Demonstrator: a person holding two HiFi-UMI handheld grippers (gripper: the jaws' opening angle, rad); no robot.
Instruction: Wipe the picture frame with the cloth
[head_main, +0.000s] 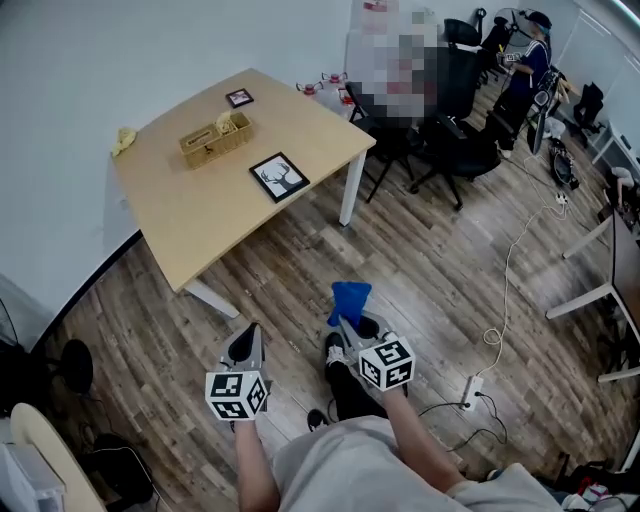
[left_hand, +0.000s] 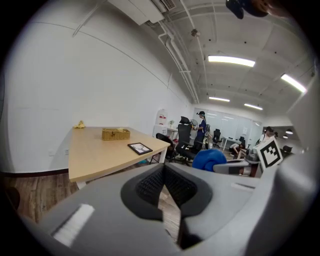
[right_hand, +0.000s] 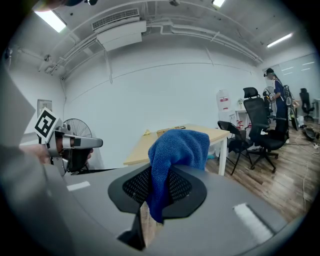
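Picture frame (head_main: 279, 176) lies flat near the tabletop (head_main: 190, 215) edge, by a basket (head_main: 215, 138); we stand well apart from it. Our right claw (right_hand: 156, 192) pinches the blue cloth (right_hand: 176, 150), ready for wiping. Left claw (left_hand: 165, 189) is closed and empty, probably free to steady the frame.

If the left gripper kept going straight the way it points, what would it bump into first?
Probably the wooden table: the left gripper points at its near edge, with only open floor between. Depth is unclear, so it might pass just under its top.
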